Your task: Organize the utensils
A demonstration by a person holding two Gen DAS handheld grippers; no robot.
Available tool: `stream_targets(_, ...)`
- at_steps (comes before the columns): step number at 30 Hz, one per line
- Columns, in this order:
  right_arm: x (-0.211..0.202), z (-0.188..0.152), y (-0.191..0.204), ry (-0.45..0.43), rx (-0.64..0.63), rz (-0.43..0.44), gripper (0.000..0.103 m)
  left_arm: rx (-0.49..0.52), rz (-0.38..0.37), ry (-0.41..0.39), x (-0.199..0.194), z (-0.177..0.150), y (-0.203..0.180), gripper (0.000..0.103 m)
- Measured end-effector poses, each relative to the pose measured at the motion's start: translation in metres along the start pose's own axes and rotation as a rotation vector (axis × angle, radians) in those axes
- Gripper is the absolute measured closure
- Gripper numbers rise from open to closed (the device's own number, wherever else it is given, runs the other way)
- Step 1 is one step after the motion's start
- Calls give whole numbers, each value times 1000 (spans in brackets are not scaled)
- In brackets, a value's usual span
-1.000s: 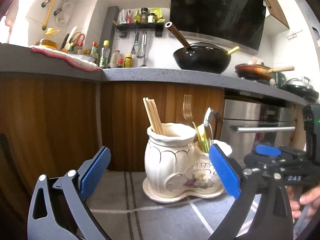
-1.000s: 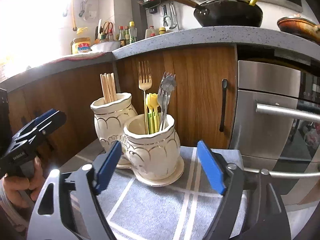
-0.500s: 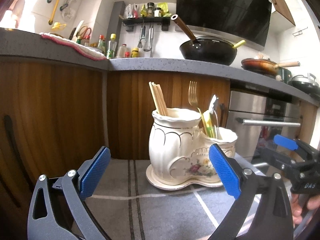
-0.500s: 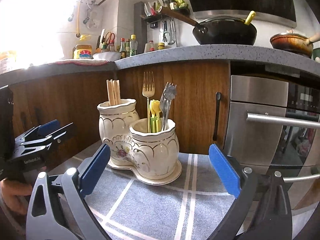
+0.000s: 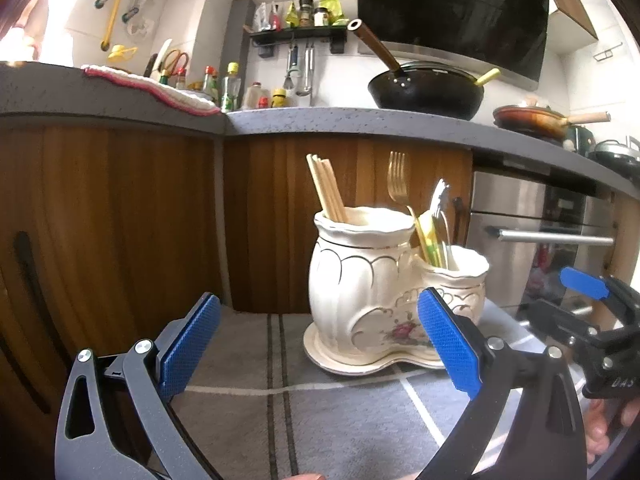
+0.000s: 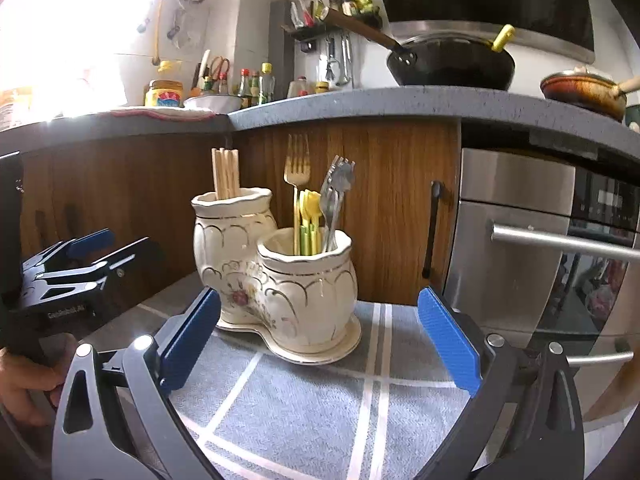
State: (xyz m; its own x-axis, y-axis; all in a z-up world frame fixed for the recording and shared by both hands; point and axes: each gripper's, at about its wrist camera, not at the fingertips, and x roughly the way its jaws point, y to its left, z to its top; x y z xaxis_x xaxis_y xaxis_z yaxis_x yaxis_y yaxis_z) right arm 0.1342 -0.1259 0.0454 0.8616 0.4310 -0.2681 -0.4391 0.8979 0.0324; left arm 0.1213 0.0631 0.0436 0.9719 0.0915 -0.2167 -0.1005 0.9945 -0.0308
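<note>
Both of my tongs have drawn back from the holder point(image 5: 384, 300) since a second ago; it sat closer between my blue pads then, and now I see more of the grey checked cloth point(image 6: 304, 408) in front of it. My left tongs point(image 5: 318, 344) are spread wide with nothing between the pads, and my right tongs point(image 6: 318, 340) are spread just as wide and empty too.

That holder is my landmark: a cream ceramic twin pot on its own saucer, standing on the cloth in front of the wooden cabinet point(image 5: 120, 220). I judge it heavy, glazed, slippery and easy to chip, so I would not squeeze it at the rim; if it must shift, I would push low at the base.

In its taller pot stand the chopsticks point(image 6: 226, 174), light, stiff wood, easiest to pinch high on the bare shafts above the rim. In its shorter pot stands the gold fork point(image 6: 297, 168), thin hard metal that may slide between my pads; I would take its neck just below the tines. Beside it lean the silver forks point(image 6: 338, 184), and lowest, the small yellow and green plastic pieces point(image 6: 310, 212), very light and crowded, so hard to single out.
</note>
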Motion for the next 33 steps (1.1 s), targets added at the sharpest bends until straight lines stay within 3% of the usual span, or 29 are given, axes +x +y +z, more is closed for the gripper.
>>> stream_targets(33, 2, 0, 2, 6, -8, -2, 6, 13, -19, 8, 1, -1, -3, 5)
